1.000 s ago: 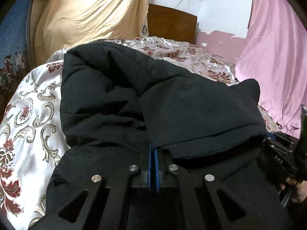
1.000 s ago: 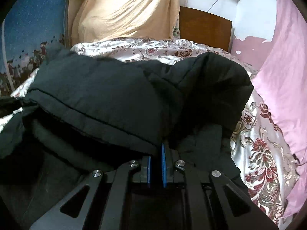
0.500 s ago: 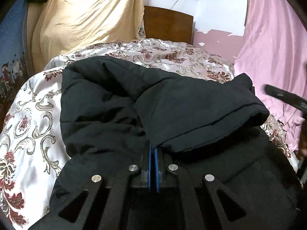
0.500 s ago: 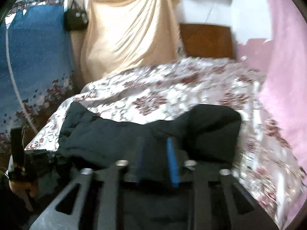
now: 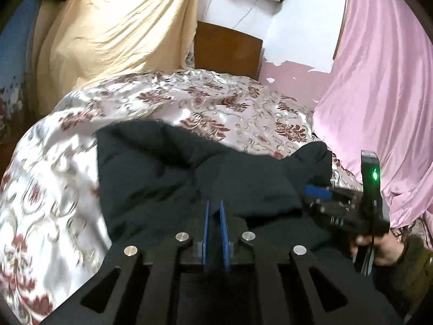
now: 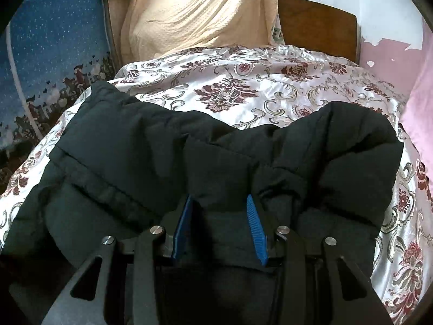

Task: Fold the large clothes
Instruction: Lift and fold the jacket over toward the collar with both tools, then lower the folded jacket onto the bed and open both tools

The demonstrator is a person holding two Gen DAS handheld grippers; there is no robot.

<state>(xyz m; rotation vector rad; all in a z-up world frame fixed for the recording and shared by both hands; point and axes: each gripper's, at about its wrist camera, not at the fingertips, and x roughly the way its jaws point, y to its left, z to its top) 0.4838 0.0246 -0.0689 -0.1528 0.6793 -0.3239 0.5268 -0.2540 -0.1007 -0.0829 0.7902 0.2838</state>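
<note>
Blue-padded fingers [image 5: 206,230] of the left gripper [image 5: 214,214] stand a narrow slit apart, nothing visibly pinched between them; dark fabric lies just beyond the tips. On the right gripper [image 6: 219,205] the fingers [image 6: 254,224] are spread and released, black cloth lying in the gap without being pressed. Beyond both, the black padded jacket [image 6: 167,149] lies folded over itself on the floral satin bedspread [image 6: 270,92]. In the left view the person's hand [image 5: 379,246] grips the right tool's handle. Farther back stand a wooden headboard [image 5: 227,48], cream drape [image 5: 116,35] and pink curtain [image 5: 379,94].
</note>
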